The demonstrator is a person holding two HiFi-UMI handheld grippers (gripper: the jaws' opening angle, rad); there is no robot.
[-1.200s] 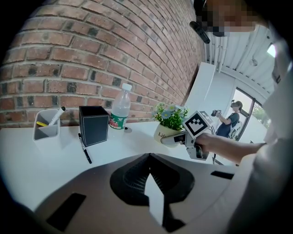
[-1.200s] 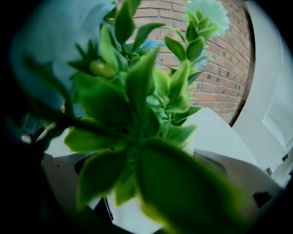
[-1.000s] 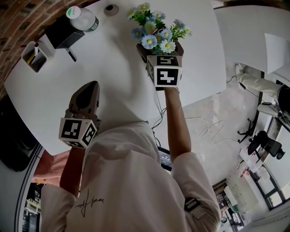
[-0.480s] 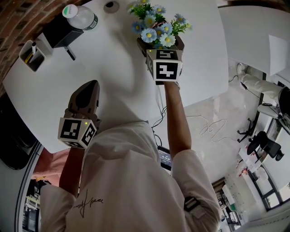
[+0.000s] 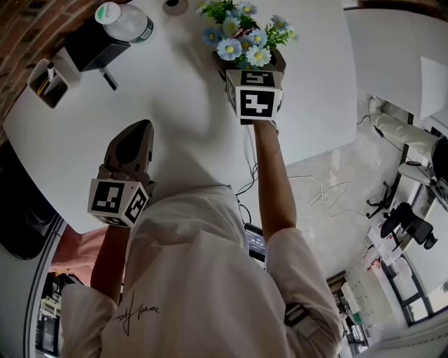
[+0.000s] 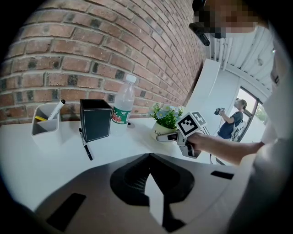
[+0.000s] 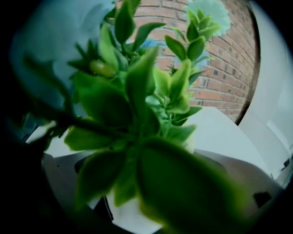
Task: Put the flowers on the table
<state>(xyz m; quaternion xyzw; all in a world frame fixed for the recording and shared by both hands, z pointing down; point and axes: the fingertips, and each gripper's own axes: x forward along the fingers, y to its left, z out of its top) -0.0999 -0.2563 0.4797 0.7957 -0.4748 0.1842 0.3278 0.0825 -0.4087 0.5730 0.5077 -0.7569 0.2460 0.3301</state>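
The flowers [image 5: 241,35] are blue and white blooms with green leaves in a small pot, far across the white table [image 5: 175,119]. My right gripper [image 5: 248,68] is shut on the pot, its marker cube just behind. In the left gripper view the white pot [image 6: 160,131] sits low at the table surface; I cannot tell whether it touches. Leaves [image 7: 137,105] fill the right gripper view, with grey jaws at both sides below. My left gripper [image 5: 134,133] hovers over the near left of the table, shut and holding nothing.
A water bottle [image 5: 126,21], a black box [image 5: 94,45], a pen [image 5: 108,79] and a white pen holder [image 5: 47,80] stand along the brick wall at the back left. The table's right edge drops to a floor with cables. A person [image 6: 229,121] stands far behind.
My right gripper has carried the flowers a little farther away across the table. The left gripper has barely moved.
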